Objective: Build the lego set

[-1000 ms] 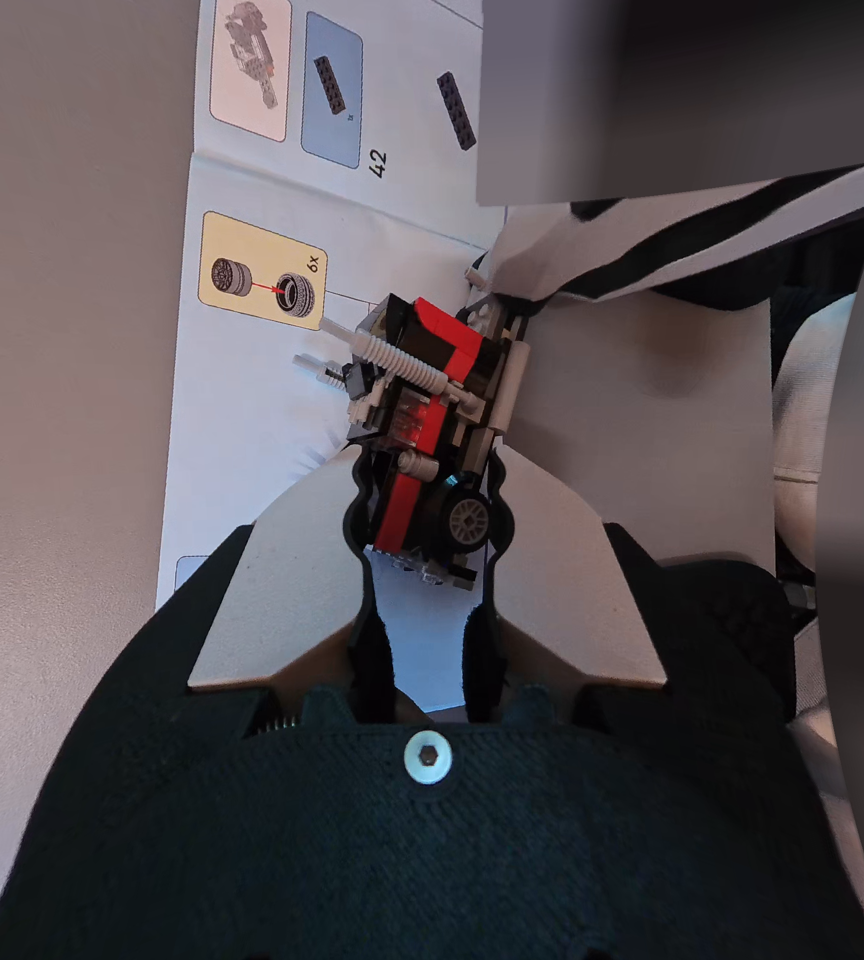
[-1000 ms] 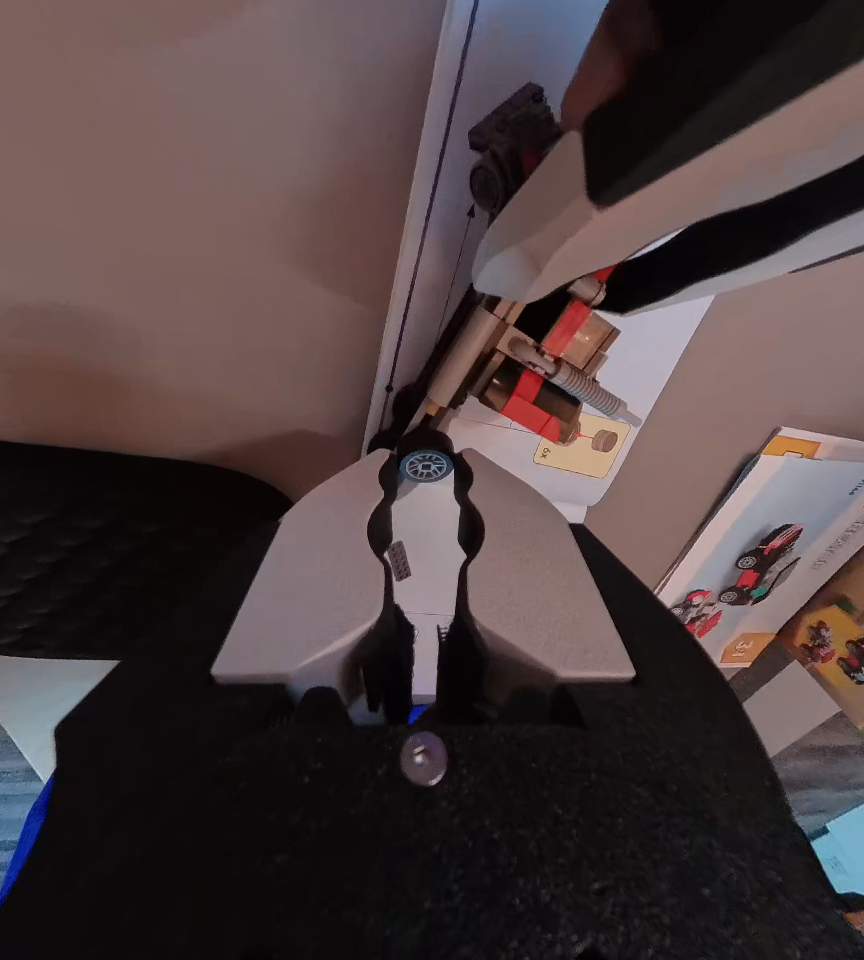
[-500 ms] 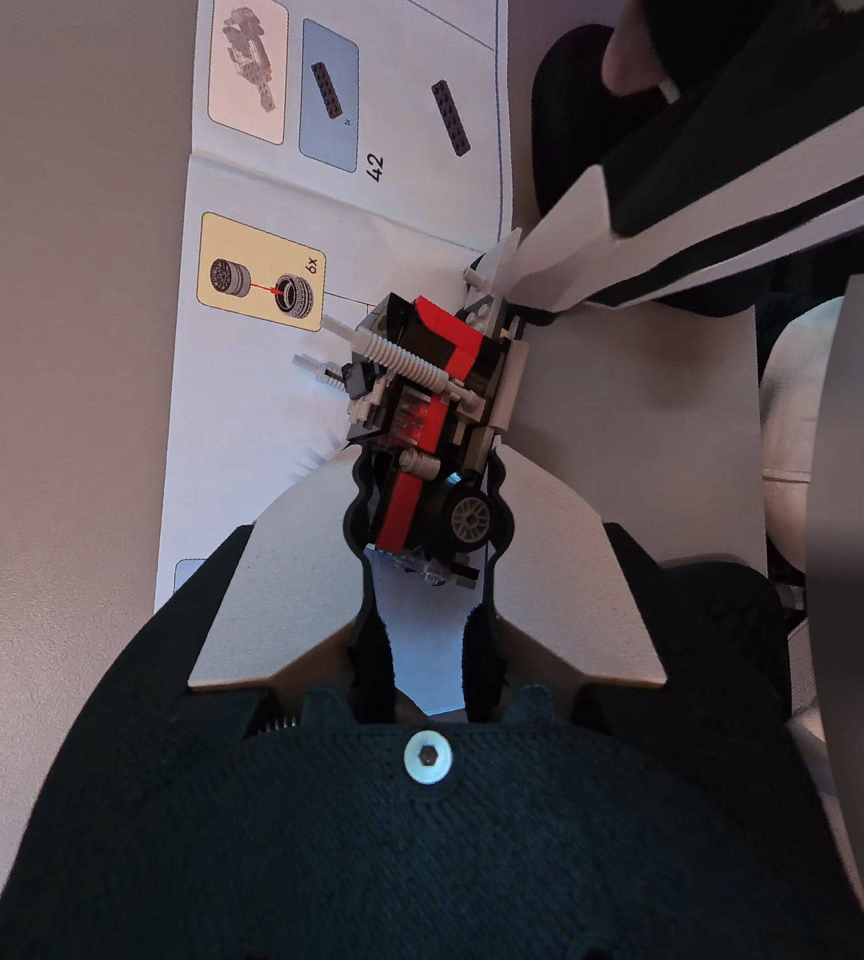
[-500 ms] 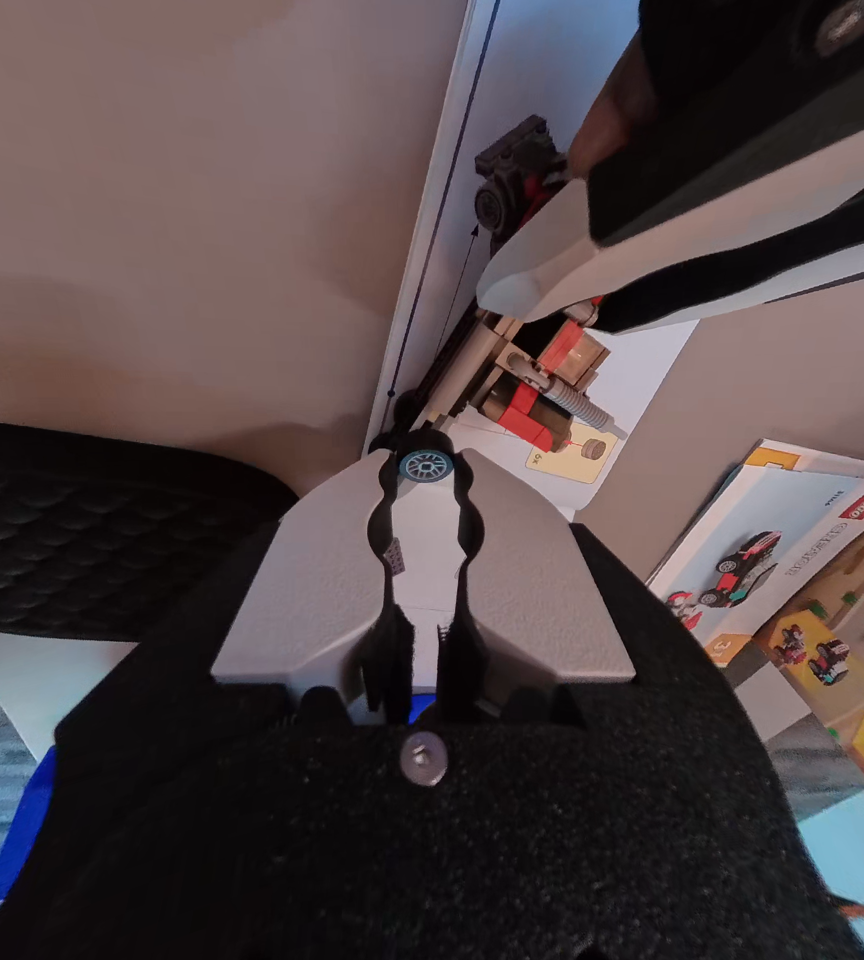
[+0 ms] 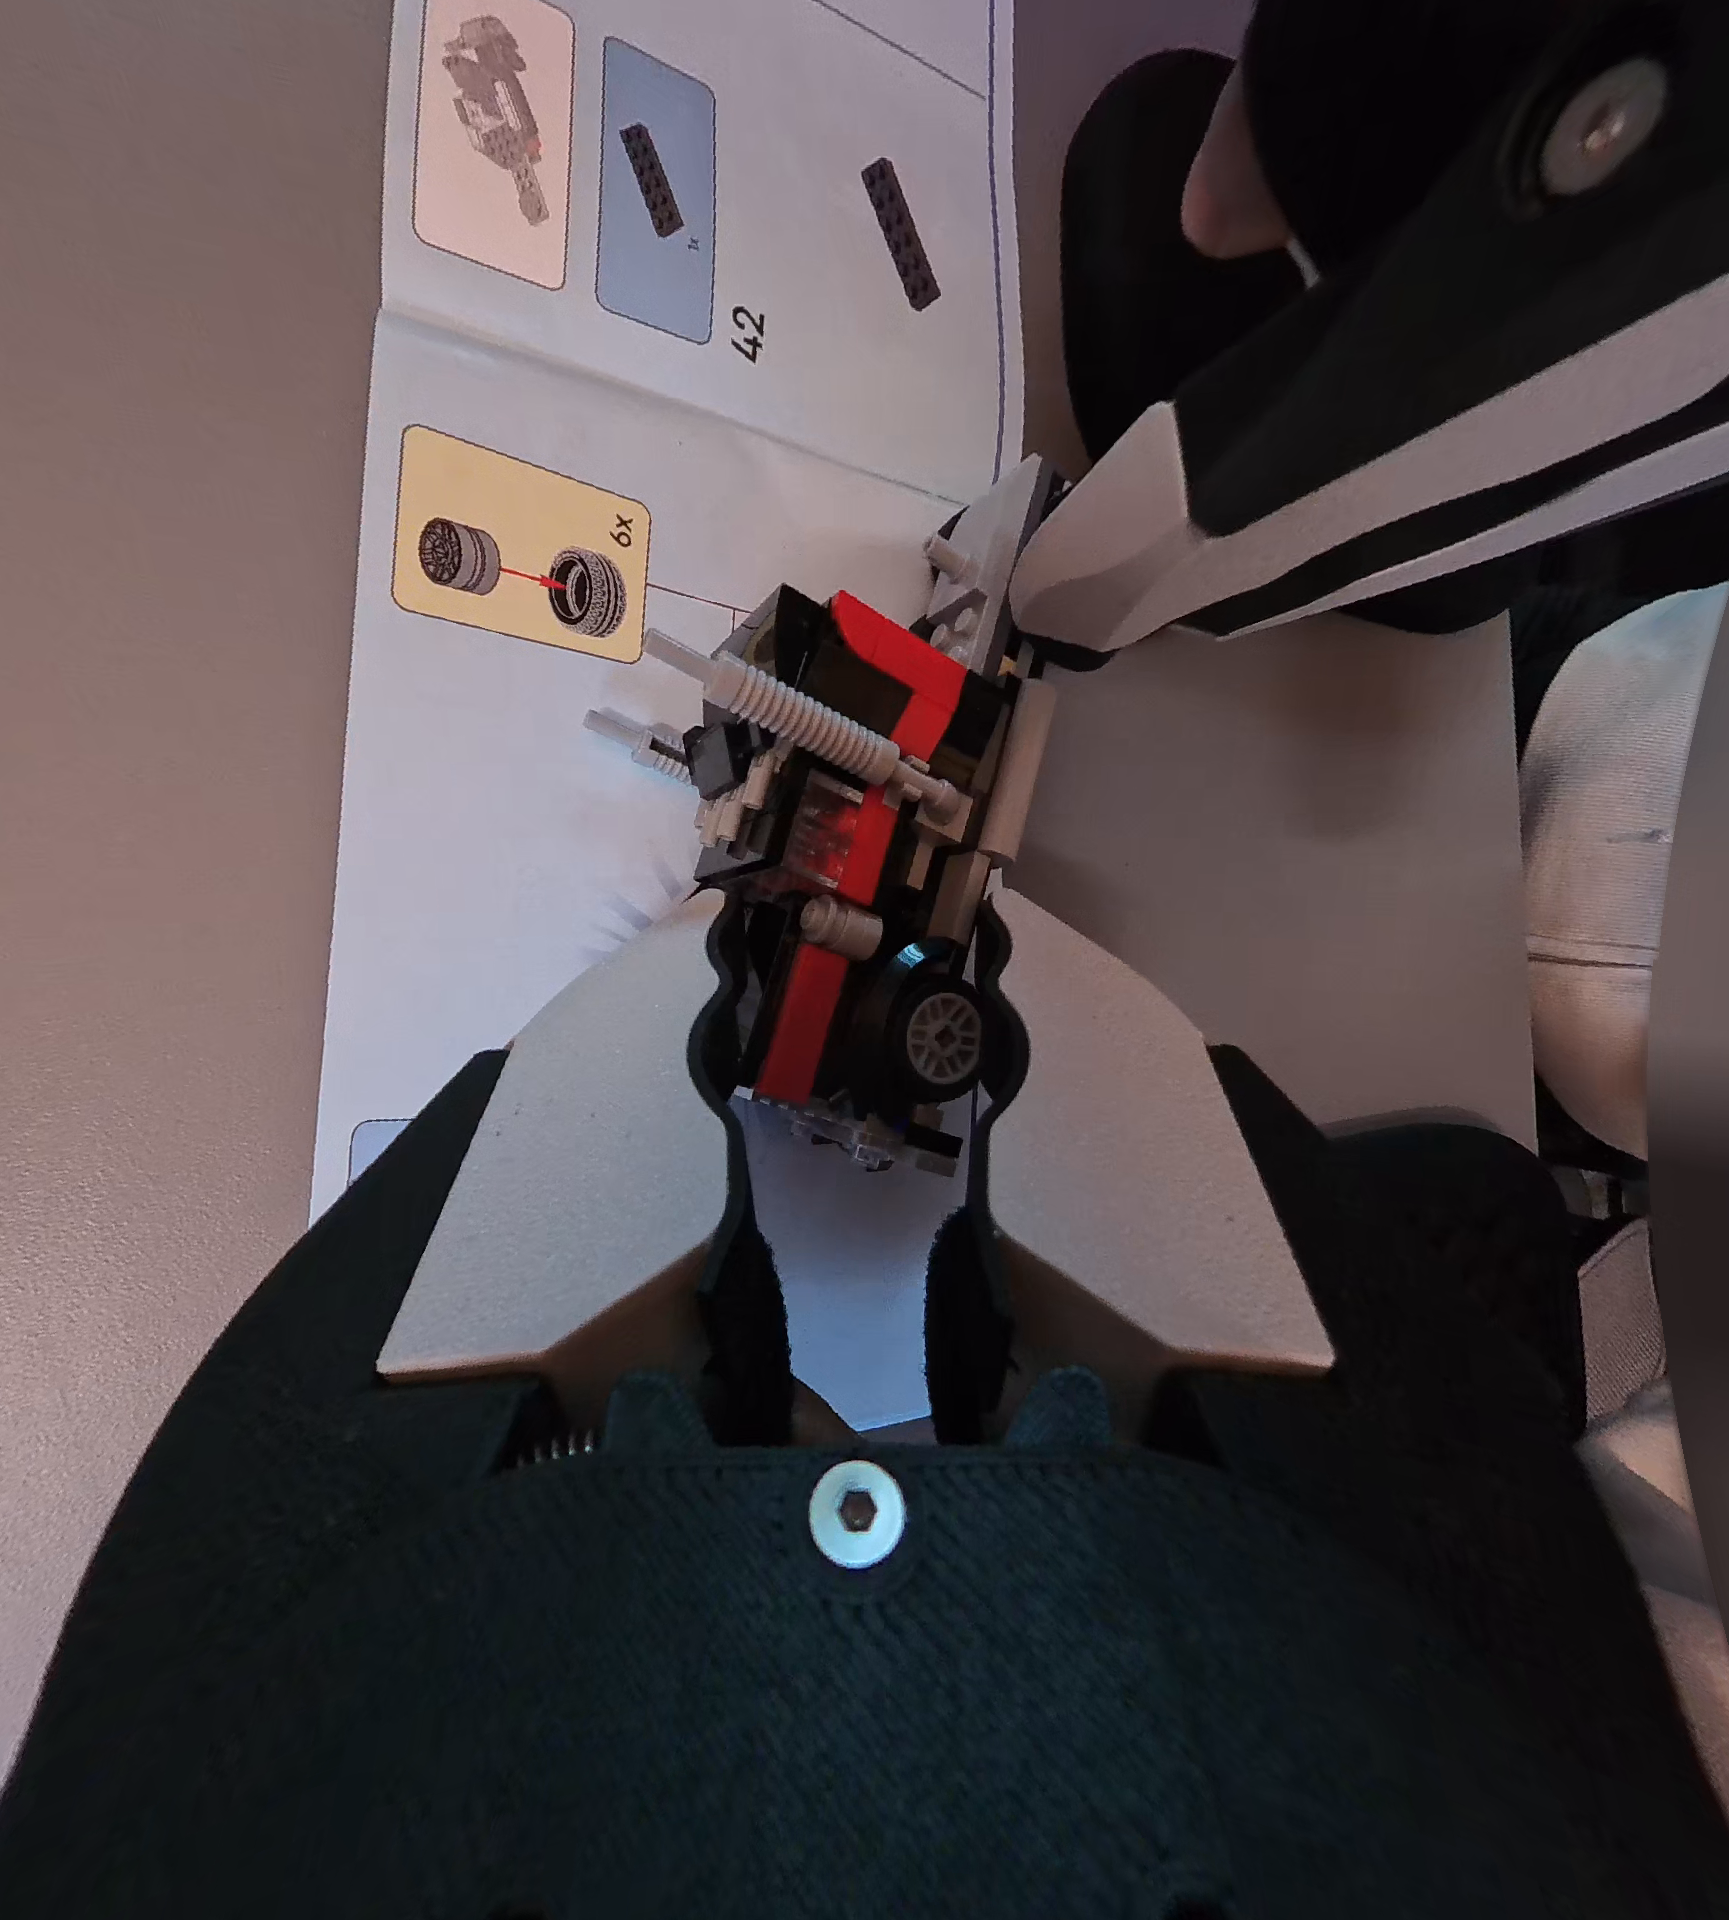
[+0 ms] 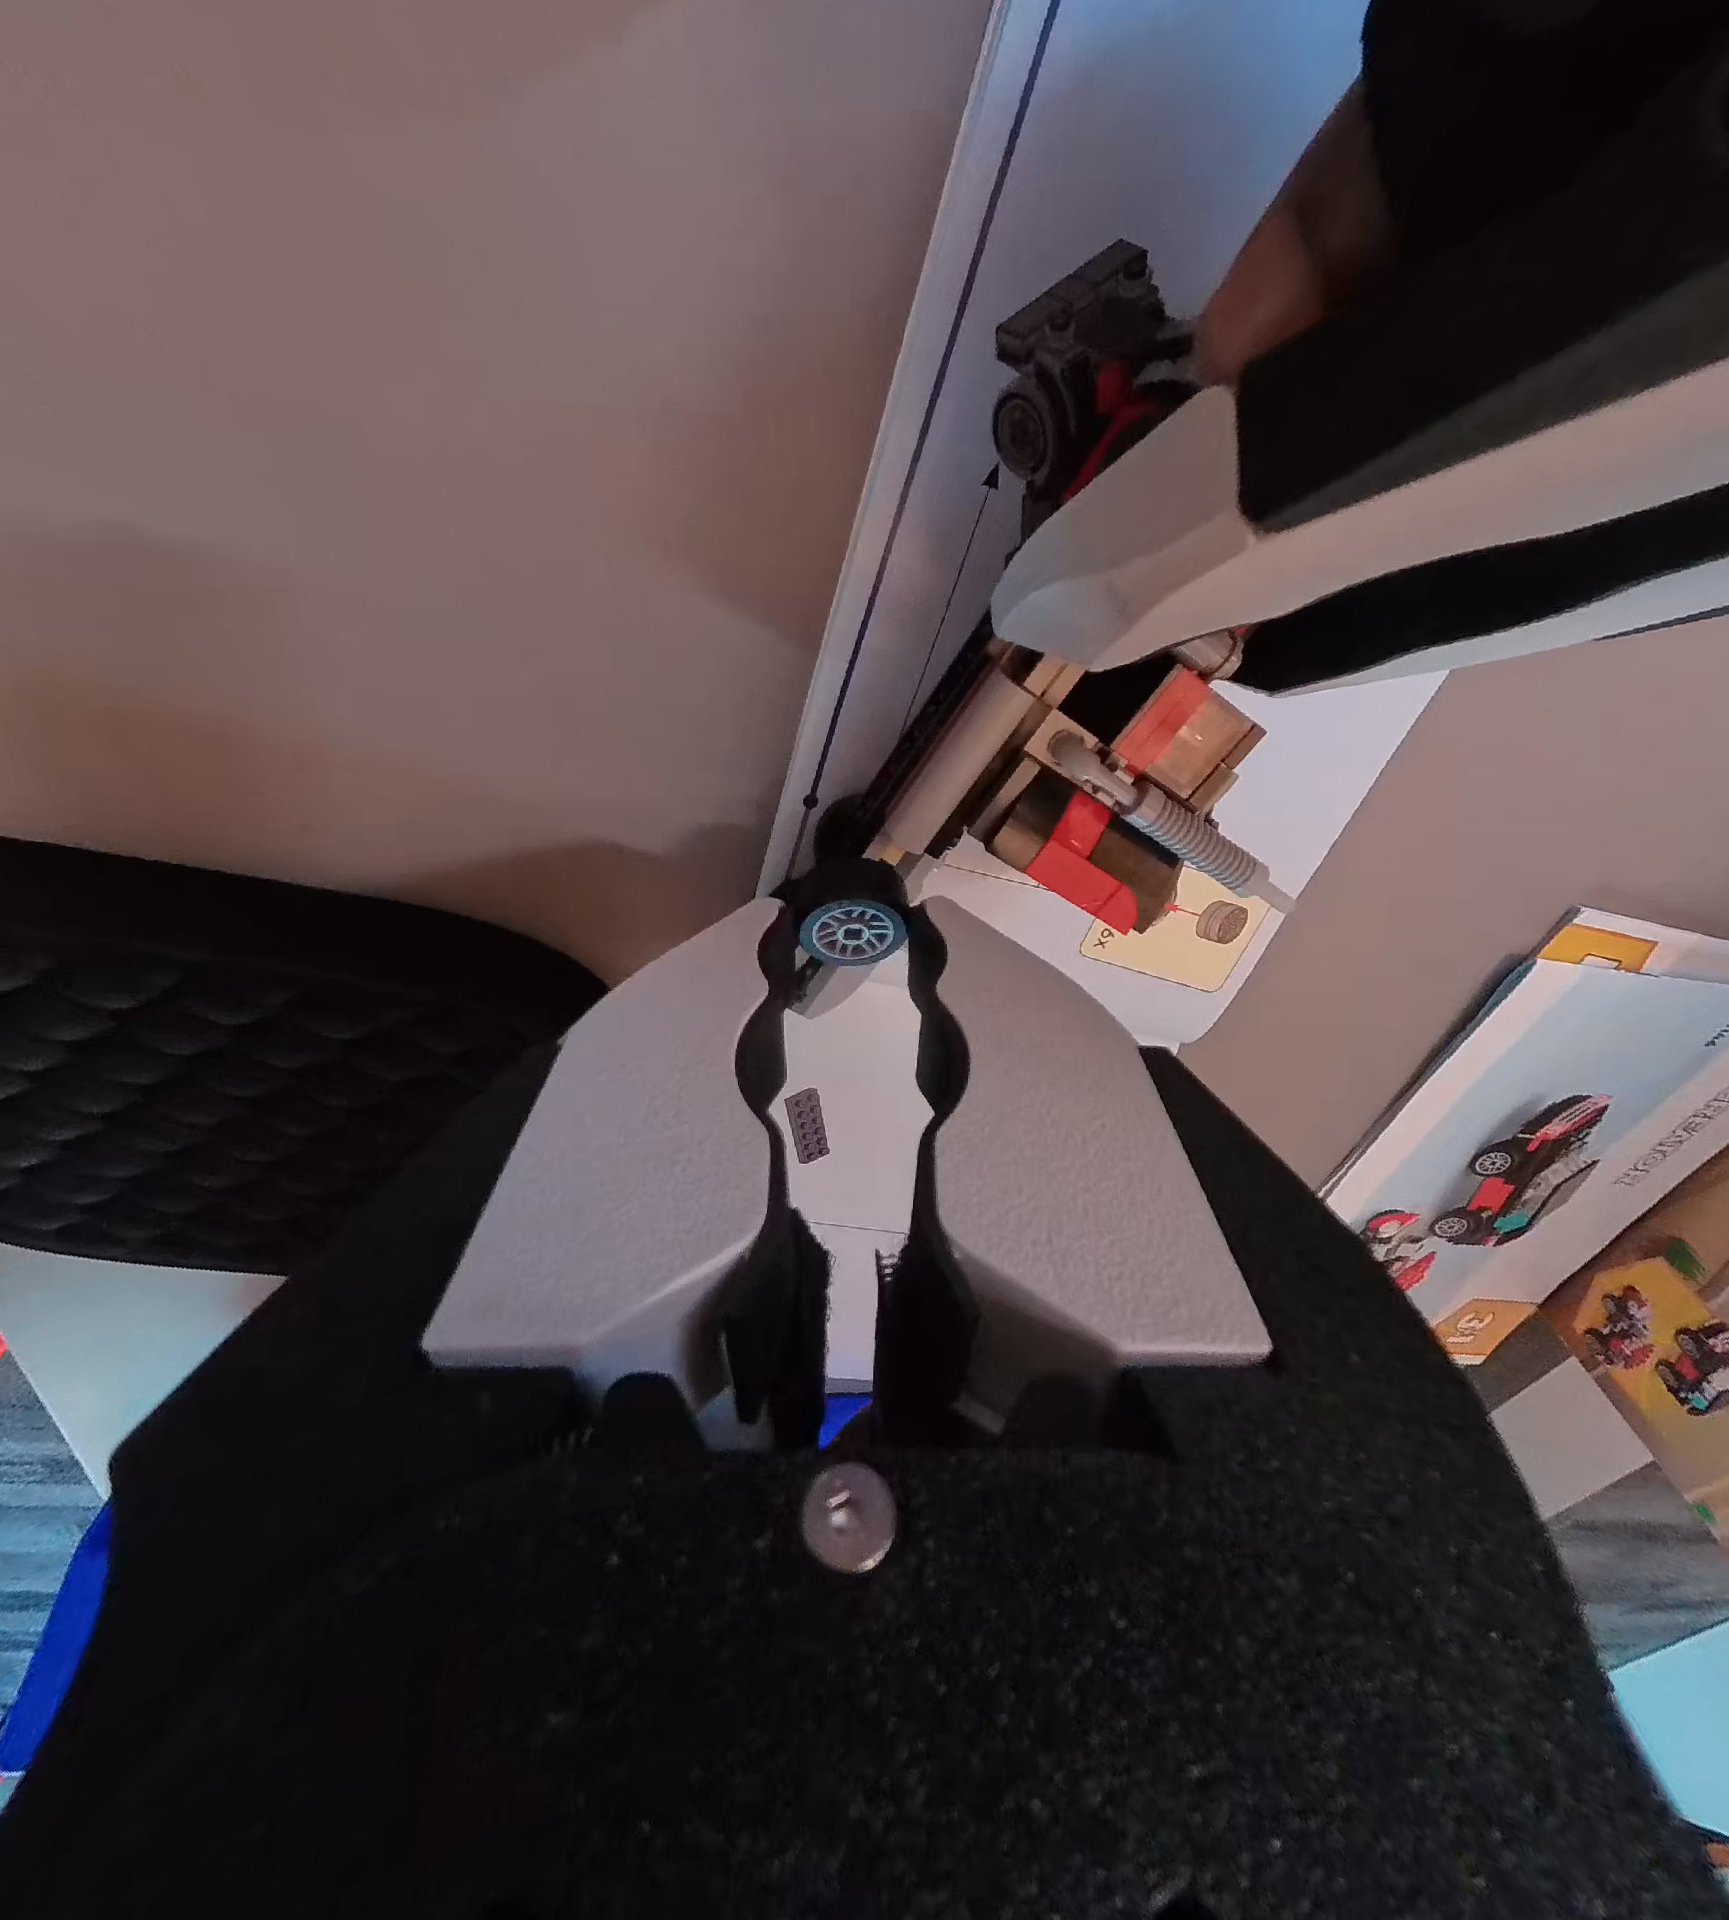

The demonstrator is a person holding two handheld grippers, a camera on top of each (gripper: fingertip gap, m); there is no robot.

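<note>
- Fingers of the left gripper (image 5: 855, 1023) are closing round the front end of the lego car (image 5: 855, 831), pressing on both of its sides and holding it up over the open instruction booklet (image 5: 486, 810), which is lying on the desk (image 5: 112, 727).
- Fingers of the right gripper (image 6: 844, 935) are narrowing to a small gap and pinching a black-tyred wheel (image 6: 852, 928) at their very tips, bringing it up against the lower corner of the car body, where I judge an axle to be waiting; whether it is already seated I cannot tell.
- Bodywork is looking mostly finished: red and black panels, clear pieces and a ribbed grey pipe (image 5: 808, 717) are sitting in place along the car's side.
- One fitted wheel (image 5: 943, 1039) is showing between the left fingers, so wheel mounting is under way rather than beginning.
- Bare grey pins (image 5: 631, 727) are sticking out on the booklet side, so more wheels are probably remaining to be fitted.
- Off to the side, the set's box (image 6: 1566, 1122) is lying flat, near the booklet's edge.
- My reading: the build is entering its last stretch, with wheels and perhaps small trim left.
</note>
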